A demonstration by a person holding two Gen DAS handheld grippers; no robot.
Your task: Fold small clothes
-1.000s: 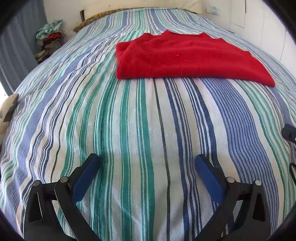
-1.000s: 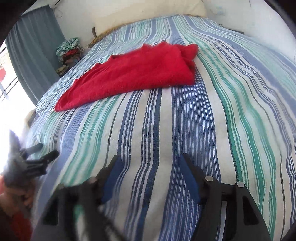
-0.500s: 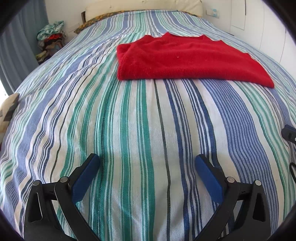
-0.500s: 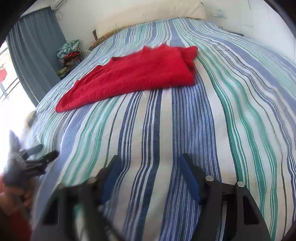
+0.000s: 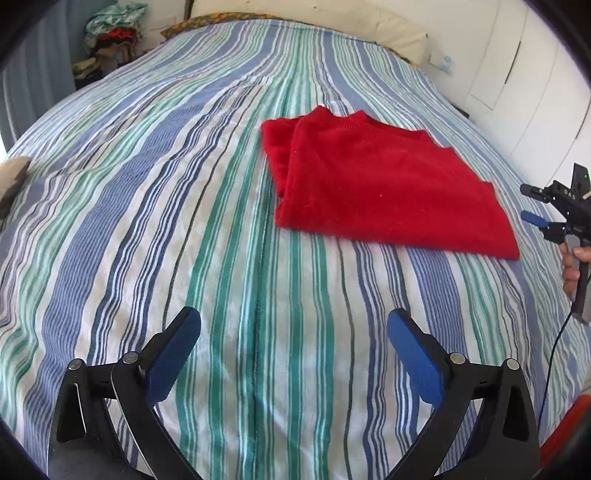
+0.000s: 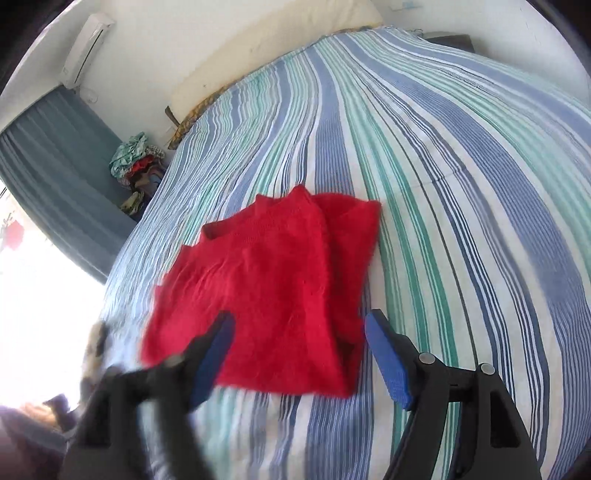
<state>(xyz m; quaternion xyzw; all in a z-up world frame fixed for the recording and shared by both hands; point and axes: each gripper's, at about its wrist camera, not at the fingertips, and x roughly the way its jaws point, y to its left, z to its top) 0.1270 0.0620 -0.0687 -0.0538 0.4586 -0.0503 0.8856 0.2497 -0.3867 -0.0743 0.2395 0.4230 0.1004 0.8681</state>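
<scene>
A red knitted garment (image 5: 380,184) lies partly folded and flat on the striped bed; it also shows in the right wrist view (image 6: 273,295). My left gripper (image 5: 293,354) is open and empty, low over the bedspread, well short of the garment's near edge. My right gripper (image 6: 299,354) is open and empty, with its jaws spread over the garment's near edge, close above it. The right gripper also shows at the right edge of the left wrist view (image 5: 554,214), held by a hand, just past the garment's right corner.
The blue, green and white striped bedspread (image 5: 147,221) covers the whole bed. A pile of clothes (image 5: 110,40) sits in the far left corner by a grey curtain (image 6: 55,166). White wardrobe doors (image 5: 517,92) stand to the right. A pillow (image 5: 332,18) lies at the head.
The right gripper has swung forward and left to the garment's near edge, from well back on the bedspread. The left view has shifted, so the garment now sits further right.
</scene>
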